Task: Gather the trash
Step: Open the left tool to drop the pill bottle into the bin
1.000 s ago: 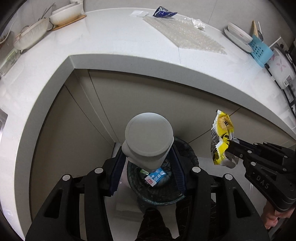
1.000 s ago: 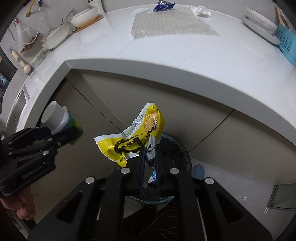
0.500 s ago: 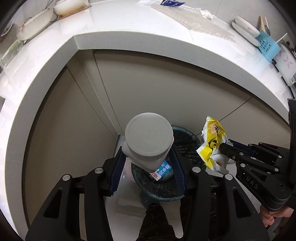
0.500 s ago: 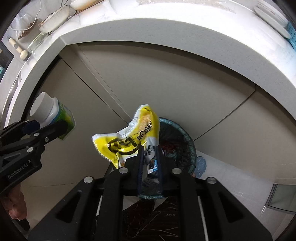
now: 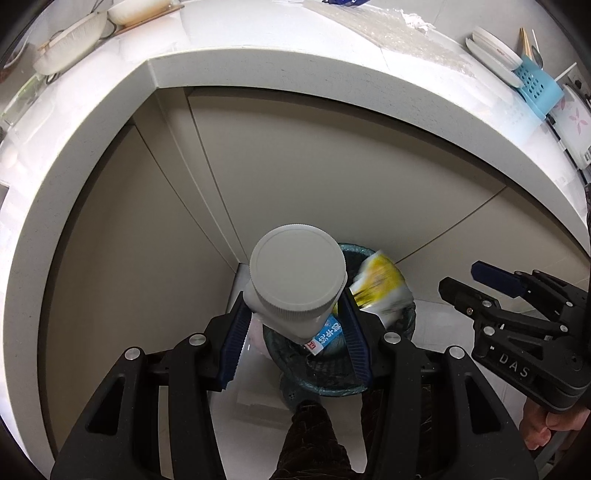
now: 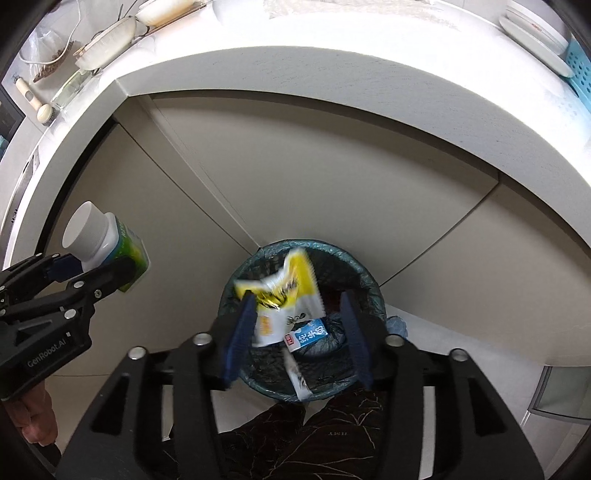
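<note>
My left gripper is shut on a white-capped bottle with a green label, held above and left of the trash bin. The bin stands on the floor under the counter, lined with a dark bag. My right gripper is open right above the bin. A yellow snack wrapper is blurred, falling between its fingers into the bin; it also shows in the left wrist view. A small blue-and-white carton lies inside the bin.
Beige cabinet doors stand behind the bin under a white counter. On the counter are bubble wrap, bowls, plates and a blue basket. My legs are below the grippers.
My right gripper opened and let go of the yellow wrapper, which is dropping into the bin. Both grippers have moved lower, toward the bin. The left still holds the bottle.
</note>
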Demonstrator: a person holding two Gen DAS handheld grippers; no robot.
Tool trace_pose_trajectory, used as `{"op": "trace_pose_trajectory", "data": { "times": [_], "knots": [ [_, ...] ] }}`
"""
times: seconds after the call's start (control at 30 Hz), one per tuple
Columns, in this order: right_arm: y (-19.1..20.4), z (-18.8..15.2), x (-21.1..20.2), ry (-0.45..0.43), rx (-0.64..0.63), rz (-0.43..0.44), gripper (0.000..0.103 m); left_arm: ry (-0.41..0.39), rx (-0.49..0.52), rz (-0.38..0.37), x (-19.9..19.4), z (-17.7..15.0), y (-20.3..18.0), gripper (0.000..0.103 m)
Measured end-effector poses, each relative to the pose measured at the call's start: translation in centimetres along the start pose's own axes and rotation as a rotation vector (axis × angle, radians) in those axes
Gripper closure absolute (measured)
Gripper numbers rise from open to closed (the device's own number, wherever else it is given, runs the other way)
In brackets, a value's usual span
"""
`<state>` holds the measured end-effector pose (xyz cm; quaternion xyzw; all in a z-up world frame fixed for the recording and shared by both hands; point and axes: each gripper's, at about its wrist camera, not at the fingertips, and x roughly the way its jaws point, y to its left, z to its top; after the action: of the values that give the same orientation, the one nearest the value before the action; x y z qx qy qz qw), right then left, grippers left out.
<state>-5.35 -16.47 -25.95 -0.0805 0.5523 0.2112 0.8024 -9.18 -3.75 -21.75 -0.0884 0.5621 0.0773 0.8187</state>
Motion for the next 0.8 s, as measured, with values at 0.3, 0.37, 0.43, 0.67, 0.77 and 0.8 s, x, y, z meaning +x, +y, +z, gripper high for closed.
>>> {"op": "trace_pose_trajectory", "data": {
  "times": [0.3, 0.37, 0.43, 0.67, 0.77, 0.8],
  "knots": [
    [-2.5, -0.3, -1.9, -0.055, 0.059, -0.051, 0.015, 0.013, 0.044, -0.006, 1.0, -0.1, -1.5, 0.055],
    [-3.4, -0.5, -2.7, -0.076, 0.080, -0.052, 0.008, 0.014, 0.056, -0.013, 1.2, -0.1, -2.0, 0.055],
    [-4.1, -0.9, -3.3, -0.092, 0.097, -0.060, 0.008, 0.018, 0.068, -0.021, 1.7, -0.2, -2.5, 0.055],
    [-6.4, -1.6, -4.8, -0.114, 0.127, -0.098, 0.008, 0.038, 0.121, -0.041, 3.2, -0.1, -4.7, 0.055],
    [-7.3, -2.0, -5.3, -0.119, 0.140, -0.116, 0.008, 0.045, 0.153, -0.044, 3.8, -0.1, -5.6, 0.055],
    [-7.6, -2.2, -5.4, -0.121, 0.147, -0.121, 0.008, 0.051, 0.163, -0.044, 4.1, -0.1, -5.9, 0.055]
  ]
}}
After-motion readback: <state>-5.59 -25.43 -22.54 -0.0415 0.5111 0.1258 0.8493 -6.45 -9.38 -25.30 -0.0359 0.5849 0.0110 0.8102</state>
